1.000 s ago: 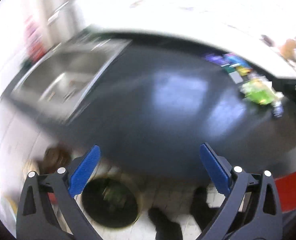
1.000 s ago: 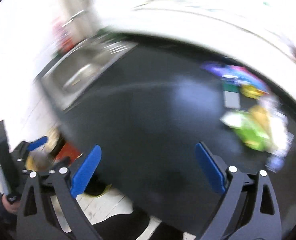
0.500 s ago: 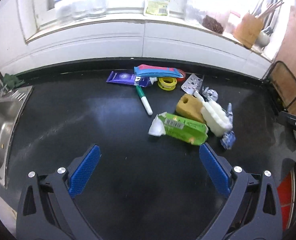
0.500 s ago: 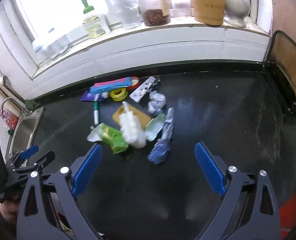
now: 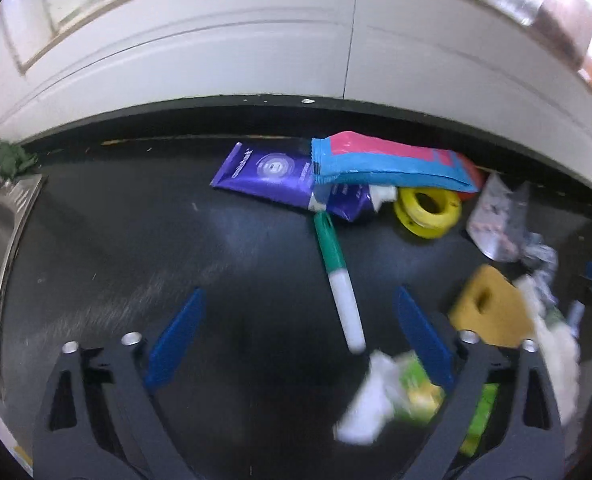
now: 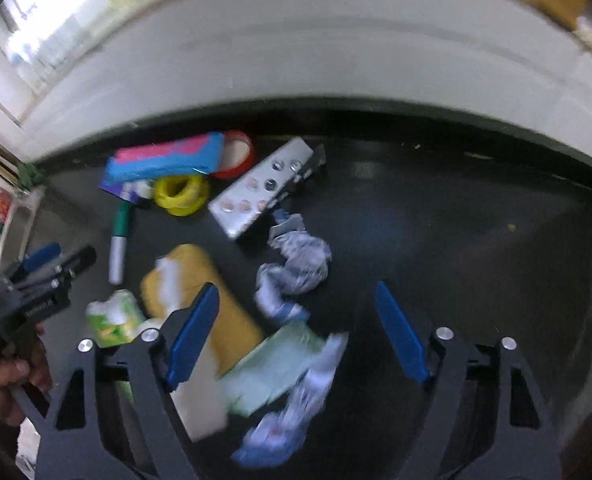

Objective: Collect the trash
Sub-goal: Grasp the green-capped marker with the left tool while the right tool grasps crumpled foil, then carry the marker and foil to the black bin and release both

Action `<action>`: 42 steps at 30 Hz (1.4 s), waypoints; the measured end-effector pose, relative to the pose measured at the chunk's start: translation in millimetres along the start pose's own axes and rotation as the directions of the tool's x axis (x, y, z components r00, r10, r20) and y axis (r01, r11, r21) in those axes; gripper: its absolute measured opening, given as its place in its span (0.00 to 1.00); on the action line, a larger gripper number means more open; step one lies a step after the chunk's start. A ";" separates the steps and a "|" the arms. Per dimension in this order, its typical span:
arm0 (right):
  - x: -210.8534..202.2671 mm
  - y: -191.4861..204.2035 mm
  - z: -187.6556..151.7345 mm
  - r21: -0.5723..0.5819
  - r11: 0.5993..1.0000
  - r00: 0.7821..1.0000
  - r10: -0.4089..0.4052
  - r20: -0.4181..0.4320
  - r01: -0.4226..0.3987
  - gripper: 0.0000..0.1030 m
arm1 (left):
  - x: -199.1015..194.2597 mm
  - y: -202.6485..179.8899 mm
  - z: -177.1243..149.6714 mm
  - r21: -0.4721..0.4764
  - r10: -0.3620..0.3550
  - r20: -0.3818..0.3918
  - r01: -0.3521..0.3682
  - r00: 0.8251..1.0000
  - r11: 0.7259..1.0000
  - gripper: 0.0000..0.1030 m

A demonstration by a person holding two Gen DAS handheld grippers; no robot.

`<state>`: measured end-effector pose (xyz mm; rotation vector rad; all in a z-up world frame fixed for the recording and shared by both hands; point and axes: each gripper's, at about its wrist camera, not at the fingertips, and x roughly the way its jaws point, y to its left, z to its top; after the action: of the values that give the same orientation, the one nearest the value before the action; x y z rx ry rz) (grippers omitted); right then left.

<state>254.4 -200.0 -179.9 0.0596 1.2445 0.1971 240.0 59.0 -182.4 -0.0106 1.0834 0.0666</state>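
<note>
both tongs were closing but stood wide apart, and neither clamped anything. left gripper (image 5: 296,336) hung over the counter (image 5: 116,248) with the marker (image 5: 338,276) lying between its jaws, untouched. right gripper (image 6: 296,328) hung over the pile, with a crumpled wrapper (image 6: 296,268) and a pale green sheet (image 6: 280,360) between its jaws, also not pressed.

the trash lay in 1 loose heap on the dark counter near the back wall. i judged most of it light and soft: the wrapper and the green packet (image 5: 412,392) would crush easily, so a pinch across the bunched middle seemed best. the marker looked stiff, round and a bit slippery; take it across the barrel. the sponge (image 5: 488,312) would give under the pads. the blister pack (image 6: 264,192) and the purple pouch (image 5: 268,172) lay flat, so an edge would be the place to hold them.
</note>
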 end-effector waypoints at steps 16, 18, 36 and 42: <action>8.3 9.7 9.3 -0.041 0.999 1.000 -0.015 0.014 0.016 0.29 | 23.1 -29.0 3.4 0.068 -0.035 -0.029 0.037 0.999 0.997 0.13; -12.9 11.5 9.1 -0.031 0.999 0.998 -0.014 0.060 0.016 0.29 | 10.4 -30.0 2.1 0.075 -0.043 -0.010 0.044 0.999 0.996 0.13; -146.8 50.4 -77.7 -0.023 0.999 0.982 0.026 0.189 -0.022 0.29 | -147.1 9.3 -65.5 0.023 -0.066 0.049 0.065 0.997 0.998 0.13; -148.3 72.4 -102.6 -0.035 0.999 0.983 0.029 0.180 -0.023 0.29 | -155.1 23.1 -88.5 0.019 -0.068 0.044 0.067 0.997 0.998 0.13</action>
<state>103.6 -162.2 -63.3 0.0636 1.0597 0.2299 88.2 70.8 -86.3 -0.0301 1.0380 -0.0037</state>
